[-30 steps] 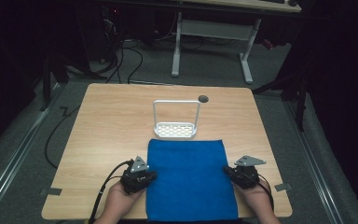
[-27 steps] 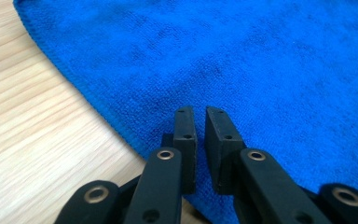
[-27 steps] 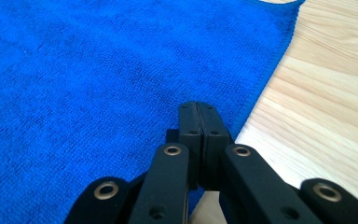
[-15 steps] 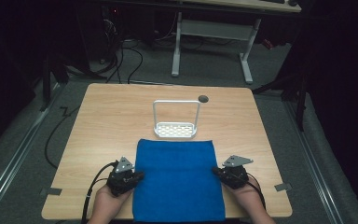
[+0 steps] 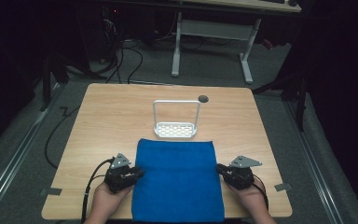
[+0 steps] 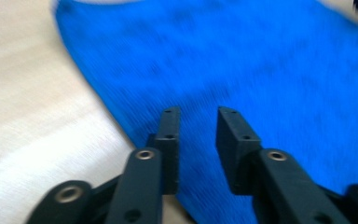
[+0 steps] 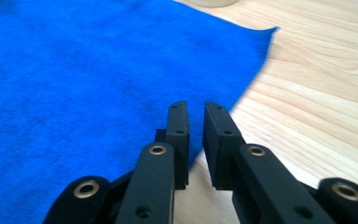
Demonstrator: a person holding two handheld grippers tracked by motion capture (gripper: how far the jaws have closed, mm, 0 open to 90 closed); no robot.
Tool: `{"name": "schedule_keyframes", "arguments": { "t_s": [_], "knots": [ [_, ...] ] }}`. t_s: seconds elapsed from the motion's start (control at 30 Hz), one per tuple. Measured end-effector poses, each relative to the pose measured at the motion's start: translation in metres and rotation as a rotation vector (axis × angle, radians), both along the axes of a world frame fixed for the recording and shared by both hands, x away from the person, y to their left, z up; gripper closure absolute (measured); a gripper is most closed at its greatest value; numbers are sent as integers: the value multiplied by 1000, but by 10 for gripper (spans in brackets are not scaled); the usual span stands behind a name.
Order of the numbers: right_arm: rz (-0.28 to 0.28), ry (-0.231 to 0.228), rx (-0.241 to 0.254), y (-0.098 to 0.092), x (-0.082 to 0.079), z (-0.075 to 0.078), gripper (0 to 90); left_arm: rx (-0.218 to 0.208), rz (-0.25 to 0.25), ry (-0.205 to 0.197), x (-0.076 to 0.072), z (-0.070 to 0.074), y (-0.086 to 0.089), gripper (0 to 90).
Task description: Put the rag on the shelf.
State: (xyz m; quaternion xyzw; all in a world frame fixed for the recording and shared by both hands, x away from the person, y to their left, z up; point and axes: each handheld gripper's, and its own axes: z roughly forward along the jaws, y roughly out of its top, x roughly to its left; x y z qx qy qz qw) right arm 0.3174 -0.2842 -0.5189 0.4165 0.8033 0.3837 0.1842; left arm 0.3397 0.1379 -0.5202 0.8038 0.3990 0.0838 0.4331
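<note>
High view: blue towel (image 5: 177,179) spread flat at counter (image 5: 112,116) near edge; left gripper (image 5: 139,173), right gripper (image 5: 220,168) jaws just opening, empty, beside towel edges; folding not begun.

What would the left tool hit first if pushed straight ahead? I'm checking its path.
Most likely the blue towel: the left tool, jaws apart with nothing between them, points across the cloth's edge. Its height above the cloth is unclear.
</note>
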Motion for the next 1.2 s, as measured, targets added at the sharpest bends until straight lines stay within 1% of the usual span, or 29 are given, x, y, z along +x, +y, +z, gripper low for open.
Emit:
{"name": "schedule_keyframes", "arguments": {
  "t_s": [0.03,0.07,0.1,0.13,0.23,0.3,0.33,0.37,0.47,0.53,0.6,0.67,0.7,0.73,0.77,0.8,0.87,0.9,0.97,1.03,1.13,1.2],
  "knots": [
    [0,0,0,0,0,0,808,0,0,0,0,0,0,676],
    [-9,-7,-3,-3,0,0,793,-8,16,-15,2,0,1,676],
    [-18,-7,-4,-5,0,0,786,-7,33,-28,5,0,3,657],
    [-26,-9,-3,-7,-1,0,777,-17,70,-38,11,-2,5,619],
    [-32,-11,-3,-10,-3,0,771,-56,155,-39,26,-5,11,589],
    [-30,-19,-6,-12,-4,1,765,-59,191,-45,35,-6,12,568],
    [-32,-21,-4,-13,-5,1,764,-54,205,-46,40,-6,13,562],
    [-32,-23,-3,-14,-5,1,762,-39,214,-49,47,-6,12,558],
    [-32,-19,1,-18,-5,1,753,-14,220,-59,61,-5,8,546],
    [-36,-13,8,-20,-4,0,750,1,222,-48,72,-6,4,540],
    [-39,-9,14,-22,-3,0,748,10,224,-51,79,-7,1,540],
    [-42,-7,20,-22,-2,0,747,29,220,-42,86,-7,-4,540],
    [-43,-5,20,-22,-2,0,746,21,224,-54,89,-8,-5,545],
    [-43,-3,20,-22,-2,0,745,22,227,-53,91,-8,-5,561],
    [-40,-5,17,-22,-2,0,745,30,233,-32,97,-8,-7,560],
    [-36,-5,17,-21,-1,-1,744,30,231,-21,99,-9,-8,561],
    [-36,0,12,-19,-1,-1,740,26,225,-13,105,-10,-11,575],
    [-30,-1,10,-19,-1,-1,738,34,225,-7,107,-11,-13,582],
    [-29,1,8,-19,-1,-2,732,30,210,8,110,-13,-15,592],
    [-30,5,9,-18,0,-3,718,56,193,-10,109,-14,-19,608],
    [-33,9,8,-18,1,-5,691,56,185,-17,108,-14,-19,629],
    [-48,12,10,-16,4,-6,665,54,186,-19,107,-15,-19,678]
  ]
}}
